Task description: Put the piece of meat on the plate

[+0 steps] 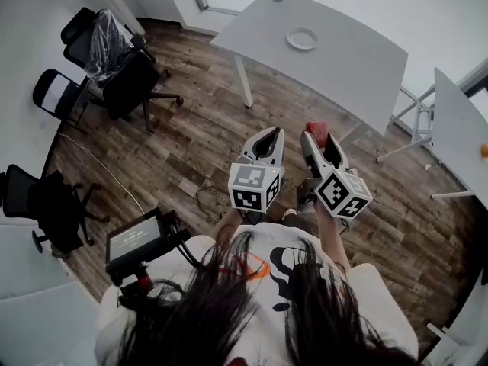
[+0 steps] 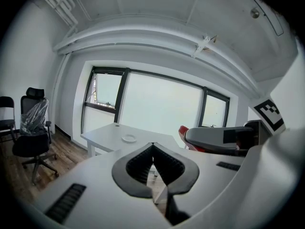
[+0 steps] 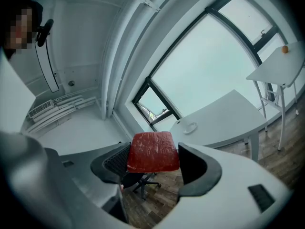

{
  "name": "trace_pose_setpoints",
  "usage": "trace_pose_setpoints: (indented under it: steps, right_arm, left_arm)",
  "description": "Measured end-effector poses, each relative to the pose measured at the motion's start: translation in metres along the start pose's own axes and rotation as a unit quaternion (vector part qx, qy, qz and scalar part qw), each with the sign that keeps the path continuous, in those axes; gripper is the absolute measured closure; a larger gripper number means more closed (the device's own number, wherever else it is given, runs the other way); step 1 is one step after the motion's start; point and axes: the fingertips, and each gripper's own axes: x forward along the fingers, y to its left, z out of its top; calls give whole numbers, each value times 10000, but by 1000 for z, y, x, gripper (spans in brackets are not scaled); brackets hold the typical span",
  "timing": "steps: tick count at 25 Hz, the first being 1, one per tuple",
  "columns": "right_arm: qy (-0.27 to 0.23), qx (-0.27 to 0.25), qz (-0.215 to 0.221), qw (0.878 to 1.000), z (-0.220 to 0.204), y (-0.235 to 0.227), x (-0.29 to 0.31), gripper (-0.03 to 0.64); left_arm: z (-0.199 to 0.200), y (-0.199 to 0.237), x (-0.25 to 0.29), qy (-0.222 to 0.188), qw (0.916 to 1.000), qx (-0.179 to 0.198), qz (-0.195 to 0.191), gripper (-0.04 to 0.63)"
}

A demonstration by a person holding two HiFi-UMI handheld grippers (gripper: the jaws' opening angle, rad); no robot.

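My right gripper (image 3: pixel 153 157) clamps the meat (image 3: pixel 152 149), left gripper (image 2: pixel 153 147) closed empty; jolts could drop it before the top-centre plate (image 1: pixel 303 38).

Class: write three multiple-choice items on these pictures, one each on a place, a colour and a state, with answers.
1. The plate lies: A on the white table; B on the floor; C on a chair.
2. The piece of meat is: A green; B red; C white.
3. The left gripper has its jaws: A wide apart; B shut on the plate; C shut, empty.
Answers: 1 A, the head view shows it on the tabletop. 2 B, it shows red between the right gripper's jaws. 3 C, its tips meet with nothing between.
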Motion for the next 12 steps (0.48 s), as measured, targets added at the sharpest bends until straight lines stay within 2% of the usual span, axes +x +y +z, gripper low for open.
trace_pose_setpoints:
  steps: [8, 12]
  right_arm:
    - [-6, 49, -87, 9999, -9, 4, -4, 295]
    - [27, 52, -165, 9998, -15, 17, 15, 295]
  left_arm:
    - [-4, 3, -7, 37, 9999, -29, -130, 589]
    - [2, 24, -5, 53, 9997, -56, -230, 589]
